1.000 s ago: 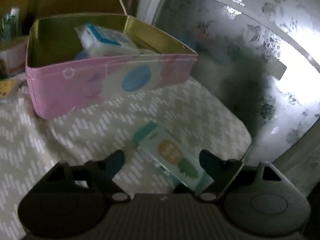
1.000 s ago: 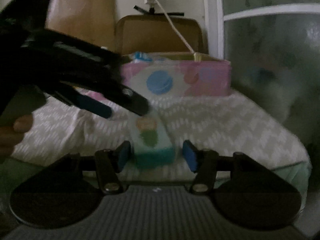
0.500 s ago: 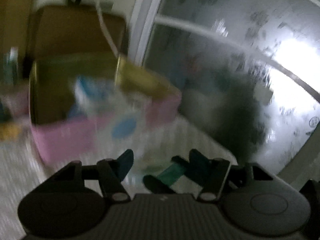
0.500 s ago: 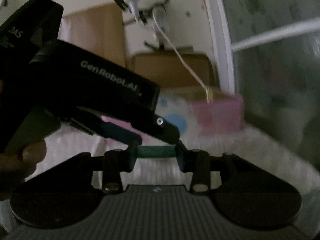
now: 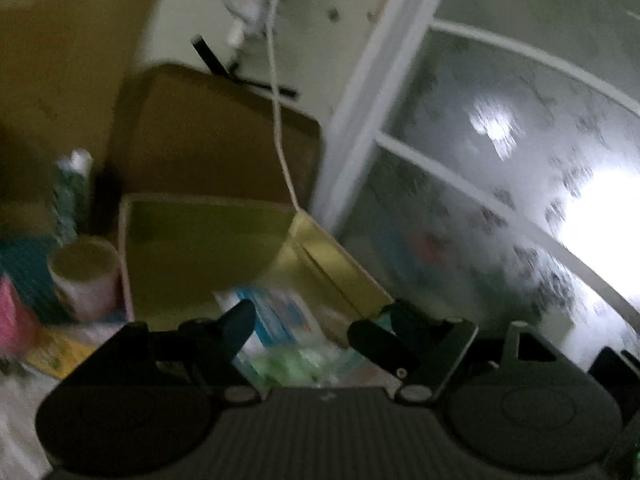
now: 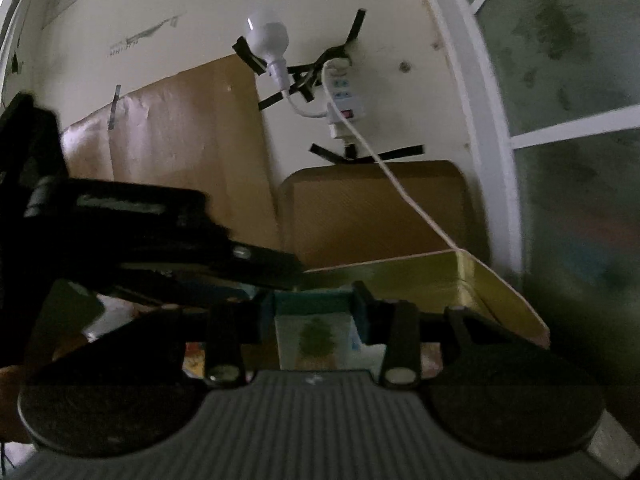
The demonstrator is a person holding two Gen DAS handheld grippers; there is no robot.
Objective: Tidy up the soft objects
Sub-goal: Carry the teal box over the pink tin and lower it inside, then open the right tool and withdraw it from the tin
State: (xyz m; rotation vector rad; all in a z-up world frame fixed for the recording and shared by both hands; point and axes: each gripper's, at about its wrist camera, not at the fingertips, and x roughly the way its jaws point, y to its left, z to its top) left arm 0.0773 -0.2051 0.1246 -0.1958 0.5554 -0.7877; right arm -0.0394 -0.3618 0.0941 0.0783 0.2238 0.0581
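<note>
Right gripper (image 6: 314,312) clamped on tissue pack (image 6: 316,338), lifted off the bedspread since a second ago, held at tin box (image 6: 460,276) rim, left gripper (image 5: 316,322) spread open, nothing gripped, beside it.

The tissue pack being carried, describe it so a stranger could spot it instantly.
Find the gold-lined box below the wall power strip. Just before it, the right tool clamps a small tissue pack. Its teal end and green pineapple print set it apart.

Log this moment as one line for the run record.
right gripper: shut on tissue pack | left gripper: open, holding nothing | pack over open storage box | phase: carrying to box
</note>
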